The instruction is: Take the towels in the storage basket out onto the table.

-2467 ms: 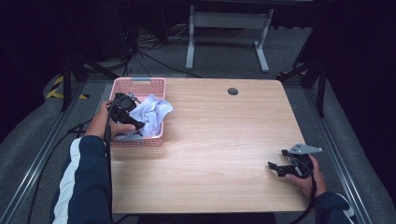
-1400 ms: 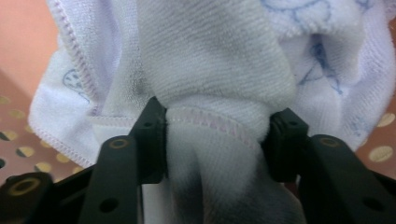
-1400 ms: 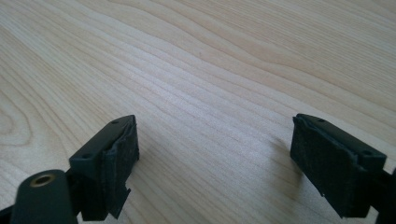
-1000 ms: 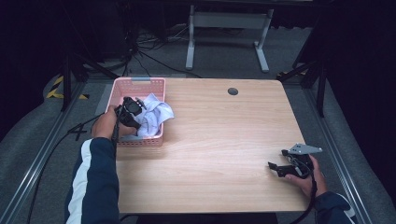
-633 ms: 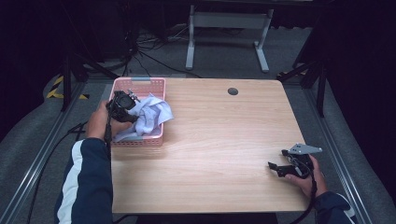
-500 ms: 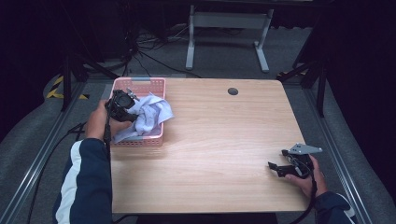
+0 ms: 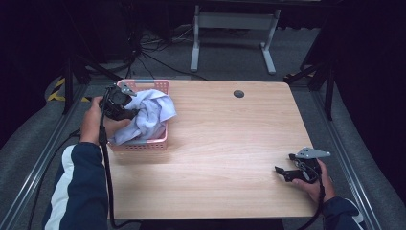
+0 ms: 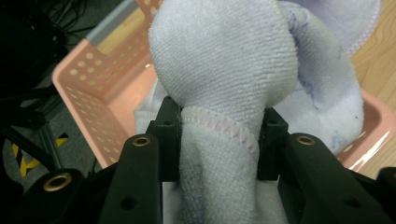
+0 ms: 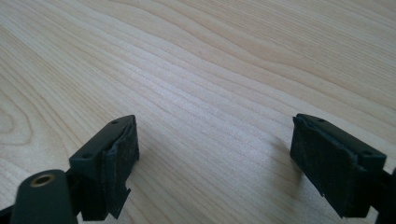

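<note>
The left gripper (image 8: 218, 140) clenches the white towel (image 7: 149, 115) above the pink basket (image 7: 143, 143); lift clear before swinging right. The right gripper (image 9: 215, 163) rests released.

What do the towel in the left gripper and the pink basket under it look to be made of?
Towel: pale lavender-white terry cloth, apparently cotton or microfibre, judging by its looped nap and stitched hem; soft and matte. Basket: likely moulded plastic, smooth with a slight sheen, its walls pierced with rows of round holes. The left gripper pinches a towel fold.
</note>
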Motion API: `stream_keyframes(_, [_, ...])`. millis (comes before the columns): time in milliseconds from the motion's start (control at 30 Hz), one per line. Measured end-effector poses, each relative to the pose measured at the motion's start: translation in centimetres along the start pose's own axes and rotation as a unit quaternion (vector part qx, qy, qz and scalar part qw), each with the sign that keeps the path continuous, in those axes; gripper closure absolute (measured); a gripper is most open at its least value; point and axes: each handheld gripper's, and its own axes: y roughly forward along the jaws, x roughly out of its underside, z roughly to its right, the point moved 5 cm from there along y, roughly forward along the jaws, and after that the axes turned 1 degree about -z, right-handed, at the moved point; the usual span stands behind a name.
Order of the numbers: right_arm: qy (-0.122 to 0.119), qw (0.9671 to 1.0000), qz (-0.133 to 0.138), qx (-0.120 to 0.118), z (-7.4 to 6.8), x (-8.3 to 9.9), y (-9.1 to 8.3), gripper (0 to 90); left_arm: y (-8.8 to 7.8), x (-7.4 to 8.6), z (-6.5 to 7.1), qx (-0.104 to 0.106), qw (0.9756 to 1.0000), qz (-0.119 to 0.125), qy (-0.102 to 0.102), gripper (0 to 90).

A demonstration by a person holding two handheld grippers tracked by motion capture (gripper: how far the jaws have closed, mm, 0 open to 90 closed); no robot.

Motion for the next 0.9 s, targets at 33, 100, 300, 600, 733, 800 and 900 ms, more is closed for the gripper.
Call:
stream_keyframes(33, [0.000,1.0000,0.000,0.000,0.0,0.0,0.0,15.6,-0.3,-0.2,0.0,-0.003,1.0000,0.007,0.000,62.5])
stream_keyframes(100, [0.000,1.0000,0.000,0.000,0.0,0.0,0.0,15.6,-0.9,-0.5,-0.1,-0.006,0.9999,0.012,0.000,62.6])
stream_keyframes(300, [0.001,1.0000,0.000,0.001,0.0,0.0,0.0,15.6,-2.3,-1.1,-0.4,-0.008,0.9993,0.037,-0.009,62.9])
stream_keyframes(600, [0.001,1.0000,0.000,0.000,0.0,0.0,0.0,15.6,-3.8,-1.5,-1.2,-0.014,0.9973,0.067,-0.028,63.0])
stream_keyframes(733, [0.001,1.0000,0.000,0.000,0.0,0.0,0.0,15.6,-4.2,-1.8,-1.1,-0.015,0.9968,0.073,-0.030,63.1])
stream_keyframes(800, [0.001,1.0000,0.000,0.000,0.0,0.0,0.0,15.6,-4.4,-2.0,-1.1,-0.013,0.9962,0.080,-0.030,63.1])
stream_keyframes(900, [0.001,1.0000,0.000,0.001,0.0,0.0,0.0,15.6,-5.0,-2.4,-1.0,-0.016,0.9955,0.088,-0.032,63.2])
